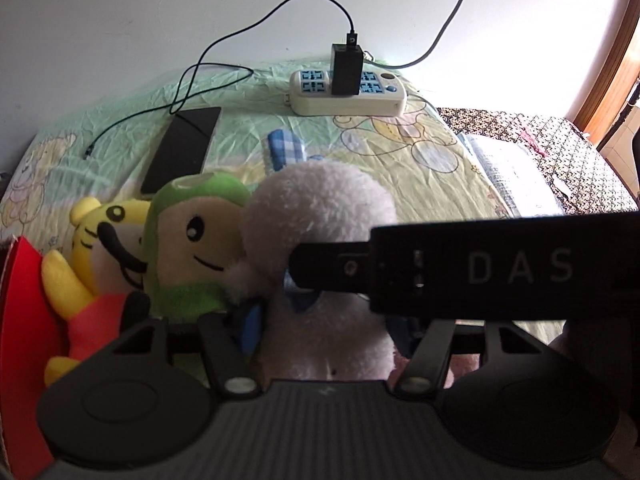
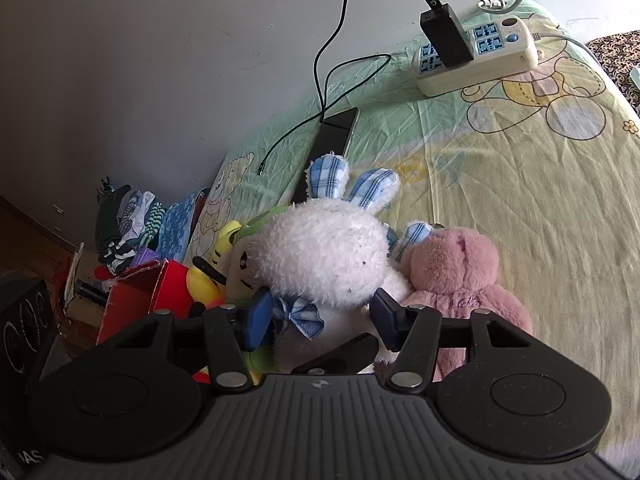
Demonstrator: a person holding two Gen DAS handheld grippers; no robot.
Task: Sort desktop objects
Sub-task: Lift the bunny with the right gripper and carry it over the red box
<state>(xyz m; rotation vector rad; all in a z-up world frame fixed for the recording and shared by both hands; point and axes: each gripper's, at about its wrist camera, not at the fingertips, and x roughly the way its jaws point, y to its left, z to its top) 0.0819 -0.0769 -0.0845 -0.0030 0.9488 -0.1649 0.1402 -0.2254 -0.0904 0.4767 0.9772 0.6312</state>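
Observation:
A white rabbit plush (image 2: 324,256) with blue checked ears and a bow sits upright on the cartoon tablecloth (image 2: 520,184). Both pads of my right gripper (image 2: 323,316) press its sides at the neck, shut on it. From the left wrist view the rabbit (image 1: 320,208) fills the centre, and the right gripper's finger (image 1: 320,266) reaches in from the right. My left gripper (image 1: 326,326) straddles the rabbit's belly; its right fingertip is hidden. A green-hooded plush (image 1: 192,240) and a yellow tiger plush (image 1: 96,232) sit left of the rabbit, and a pink bear plush (image 2: 456,276) leans on its right.
A red box (image 2: 132,300) stands at the table's left edge. Behind the toys lie a black phone (image 1: 184,148), a loose cable (image 1: 208,64) and a power strip (image 1: 348,94) with a black charger (image 1: 346,70). The wall is close behind. A bed (image 1: 560,148) lies to the right.

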